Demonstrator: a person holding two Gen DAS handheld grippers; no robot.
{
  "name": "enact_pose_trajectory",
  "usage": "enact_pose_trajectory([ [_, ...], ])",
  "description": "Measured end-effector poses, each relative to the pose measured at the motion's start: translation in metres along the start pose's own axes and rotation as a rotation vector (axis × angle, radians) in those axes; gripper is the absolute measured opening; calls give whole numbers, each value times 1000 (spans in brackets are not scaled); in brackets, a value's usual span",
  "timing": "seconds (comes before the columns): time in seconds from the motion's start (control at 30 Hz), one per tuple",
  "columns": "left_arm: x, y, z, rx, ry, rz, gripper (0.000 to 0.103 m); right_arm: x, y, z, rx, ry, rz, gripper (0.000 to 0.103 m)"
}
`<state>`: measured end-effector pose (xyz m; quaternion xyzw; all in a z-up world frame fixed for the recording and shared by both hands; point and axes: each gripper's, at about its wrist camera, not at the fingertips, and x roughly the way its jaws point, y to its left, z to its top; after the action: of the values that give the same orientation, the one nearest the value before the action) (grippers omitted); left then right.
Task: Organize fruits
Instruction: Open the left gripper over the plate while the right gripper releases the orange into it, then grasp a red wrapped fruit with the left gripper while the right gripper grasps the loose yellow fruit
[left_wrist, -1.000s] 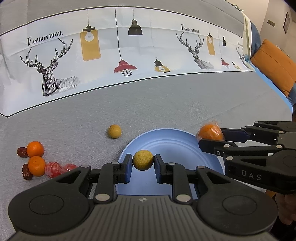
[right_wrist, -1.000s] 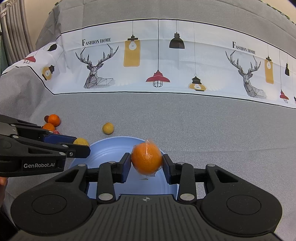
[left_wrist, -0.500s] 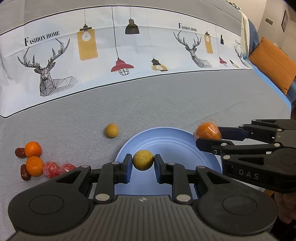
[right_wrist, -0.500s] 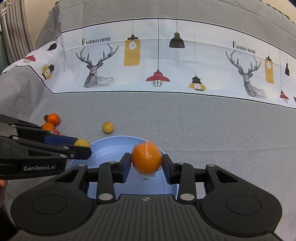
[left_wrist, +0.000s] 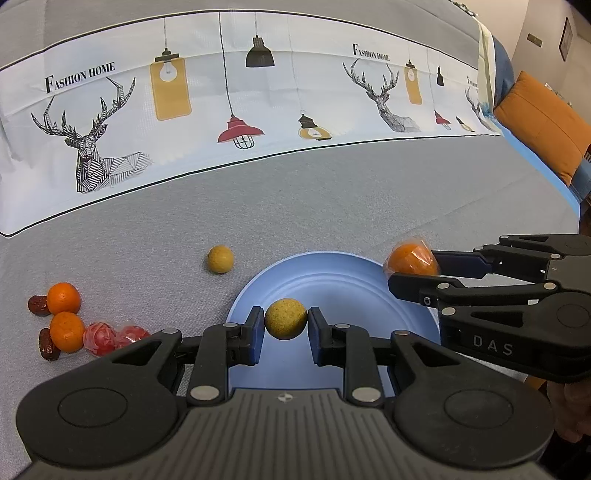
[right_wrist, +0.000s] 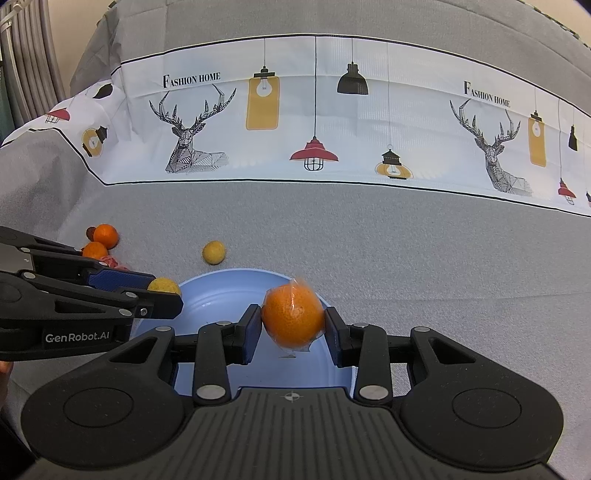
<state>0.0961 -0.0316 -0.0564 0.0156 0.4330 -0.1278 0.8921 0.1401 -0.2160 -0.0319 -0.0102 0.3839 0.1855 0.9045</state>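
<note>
Fruits are split between my two grippers and the grey cloth. My left gripper (left_wrist: 286, 319) is closed on a small yellow fruit (left_wrist: 285, 318), held over the blue plate (left_wrist: 343, 280). My right gripper (right_wrist: 293, 320) is closed on a plastic-wrapped orange (right_wrist: 293, 317) above the same plate's far right side. Another yellow fruit (left_wrist: 220, 259) lies on the cloth just beyond the plate's left rim. Farther left I see two bare oranges (left_wrist: 63, 297), two red wrapped pieces (left_wrist: 99, 338) and dark dates (left_wrist: 37, 305) clustered together.
</note>
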Motion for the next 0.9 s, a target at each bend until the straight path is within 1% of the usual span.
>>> enact_pose_trajectory([
  [0.27,1,-1,0,2,-1,-2,28,0,-1,-1,0,3,-1,39],
  [0.37,2,-2,0,1,6,-15,28,1,-2,-1,-1,9,-5,39],
  [0.4,3,-1,0,-2,14,-24,31,1,-3,-1,-1,13,-13,39],
  [0.43,4,-1,0,-4,21,-32,42,2,-3,-1,-1,16,-26,41],
  [0.47,4,-3,-1,2,20,-33,50,2,-4,-1,1,17,-37,44],
  [0.5,3,-5,-1,13,14,-28,51,2,-5,0,5,15,-42,49],
  [0.6,1,-6,-2,18,4,-20,51,1,-5,1,16,8,-54,53],
  [0.7,-1,-3,0,-1,-6,-10,51,1,-5,1,26,10,-61,53],
  [0.8,-3,1,2,-23,-13,-21,48,1,-2,4,35,3,-66,53],
  [0.87,-4,2,3,-31,-15,-27,37,2,1,5,35,-3,-69,53],
  [0.9,-5,3,3,-34,-18,-27,34,2,3,6,33,-8,-72,53],
])
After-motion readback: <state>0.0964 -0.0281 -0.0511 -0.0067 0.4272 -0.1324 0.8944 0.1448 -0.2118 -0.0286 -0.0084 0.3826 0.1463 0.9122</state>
